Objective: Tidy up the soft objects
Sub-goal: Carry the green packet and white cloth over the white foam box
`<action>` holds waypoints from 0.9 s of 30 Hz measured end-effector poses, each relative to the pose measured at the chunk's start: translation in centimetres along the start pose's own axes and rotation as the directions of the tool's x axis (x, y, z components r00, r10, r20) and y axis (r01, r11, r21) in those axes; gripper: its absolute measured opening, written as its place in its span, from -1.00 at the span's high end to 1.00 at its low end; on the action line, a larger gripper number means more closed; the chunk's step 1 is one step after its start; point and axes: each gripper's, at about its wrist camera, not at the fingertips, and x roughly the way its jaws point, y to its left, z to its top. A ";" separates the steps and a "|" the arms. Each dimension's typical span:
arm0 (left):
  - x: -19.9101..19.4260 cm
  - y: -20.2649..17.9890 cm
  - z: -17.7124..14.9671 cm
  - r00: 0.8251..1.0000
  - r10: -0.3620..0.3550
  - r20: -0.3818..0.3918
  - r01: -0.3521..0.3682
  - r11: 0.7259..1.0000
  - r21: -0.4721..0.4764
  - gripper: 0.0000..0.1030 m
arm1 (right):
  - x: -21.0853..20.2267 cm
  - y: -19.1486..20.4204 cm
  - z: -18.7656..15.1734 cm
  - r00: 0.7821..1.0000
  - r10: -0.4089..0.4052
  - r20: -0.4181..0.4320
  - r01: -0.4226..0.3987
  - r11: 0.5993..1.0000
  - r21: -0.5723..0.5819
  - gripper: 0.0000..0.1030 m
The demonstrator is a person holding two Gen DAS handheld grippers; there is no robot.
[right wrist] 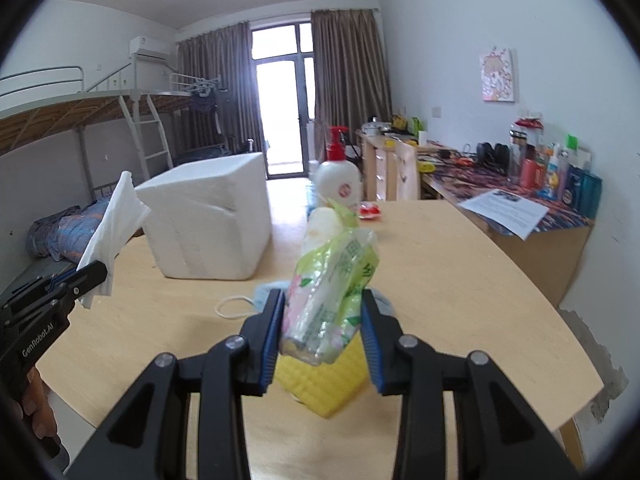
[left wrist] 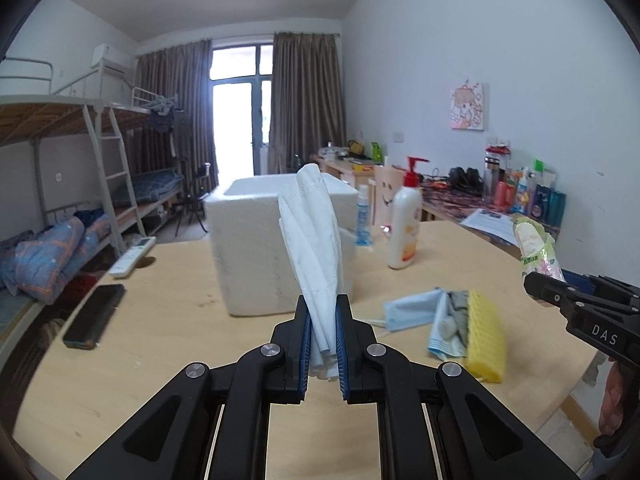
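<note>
We held 2 grippers above the counter (left wrist: 168, 320). Our left gripper (left wrist: 323, 320) had its jaws nearly together, clamped on a folded white tissue (left wrist: 316, 248) that stood up out of them, clear of the counter. Just beyond those jaws sat a white foam box (left wrist: 252, 240), and to their right lay a blue mask (left wrist: 412, 312), a grey cloth (left wrist: 456, 312) and a yellow sponge (left wrist: 486, 336), bunched together. Beyond these stood a lotion bottle (left wrist: 406, 228). A phone (left wrist: 94, 316) and a remote (left wrist: 132, 256) lay off to the left of the jaws.

Our right gripper (right wrist: 322, 320) had its jaws part way apart, pressing on both sides of a green tissue pack (right wrist: 332, 292), lifted off the counter. The sponge showed directly below those jaws, and the box stood ahead and left of them.
</note>
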 end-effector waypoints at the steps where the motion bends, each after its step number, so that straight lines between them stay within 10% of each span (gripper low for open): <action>1: -0.1 0.4 0.2 1.000 0.008 0.007 -0.008 1.000 -0.001 0.77 | 0.1 0.5 0.2 1.000 0.008 0.006 -0.008 1.000 -0.002 0.20; 27: 0.0 6.6 4.9 0.991 0.122 0.060 -0.122 0.993 0.002 0.77 | 3.2 9.1 5.2 0.990 0.128 0.062 -0.121 0.986 -0.113 0.20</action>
